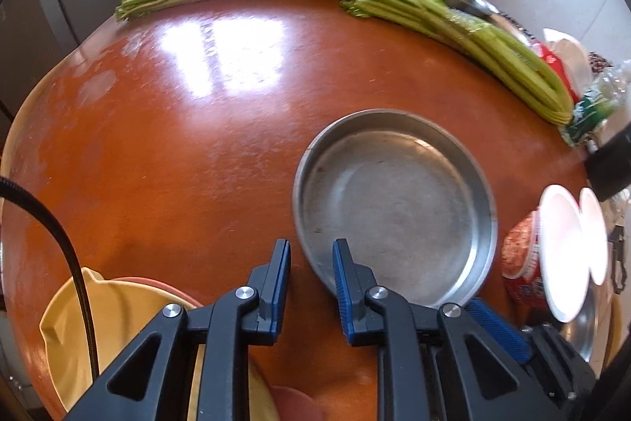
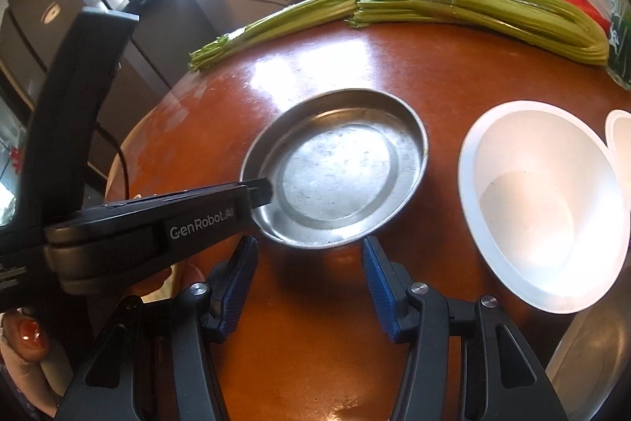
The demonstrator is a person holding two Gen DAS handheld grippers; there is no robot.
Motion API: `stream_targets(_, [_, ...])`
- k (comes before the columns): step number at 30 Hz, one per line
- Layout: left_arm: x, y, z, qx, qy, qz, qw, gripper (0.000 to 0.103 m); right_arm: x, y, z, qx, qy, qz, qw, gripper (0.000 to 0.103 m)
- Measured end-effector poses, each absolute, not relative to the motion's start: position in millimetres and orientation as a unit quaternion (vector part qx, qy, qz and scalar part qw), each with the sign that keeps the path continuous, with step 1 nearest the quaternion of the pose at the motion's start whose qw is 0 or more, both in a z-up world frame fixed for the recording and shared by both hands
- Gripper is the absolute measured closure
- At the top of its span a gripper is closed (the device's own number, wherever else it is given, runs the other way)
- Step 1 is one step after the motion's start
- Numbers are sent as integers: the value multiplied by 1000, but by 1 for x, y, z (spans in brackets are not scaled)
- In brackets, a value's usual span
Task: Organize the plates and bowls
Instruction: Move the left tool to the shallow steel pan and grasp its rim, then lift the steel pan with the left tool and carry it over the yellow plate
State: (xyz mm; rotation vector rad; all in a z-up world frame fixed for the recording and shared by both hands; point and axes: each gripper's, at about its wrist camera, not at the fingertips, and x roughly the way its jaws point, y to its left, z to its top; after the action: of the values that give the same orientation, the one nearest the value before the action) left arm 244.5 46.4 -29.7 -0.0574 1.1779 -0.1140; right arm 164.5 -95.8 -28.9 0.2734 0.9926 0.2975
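Plate: thin, stiff, slick steel, mid-tabletop. My left hand-held gripper pinches its rim at nine o'clock; the right hangs spread at six o'clock, empty.

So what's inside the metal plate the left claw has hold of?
Nothing loose: the metal plate shows a bare, dull, scuffed bottom. The left claw is clamped on its near-left rim and hides a small patch there. What lies under the plate cannot be seen.
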Motion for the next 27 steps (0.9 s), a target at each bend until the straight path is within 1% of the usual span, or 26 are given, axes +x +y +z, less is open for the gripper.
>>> stream_targets(10, [252,67,-32,-12,549,26,835,79,177,-98,-33,130,483,110,859,46])
stream_targets(15, [253,66,-32,-32,551,-20,833,80,179,-89,-38,122,490,136,853,46])
stream_targets(18, [252,60,-32,-17,550,-20,835,80,179,-85,-36,102,478,128,863,45])
stream_targets(27, [243,67,-14,-32,524,-19,851,79,169,-81,-11,91,435,143,884,45])
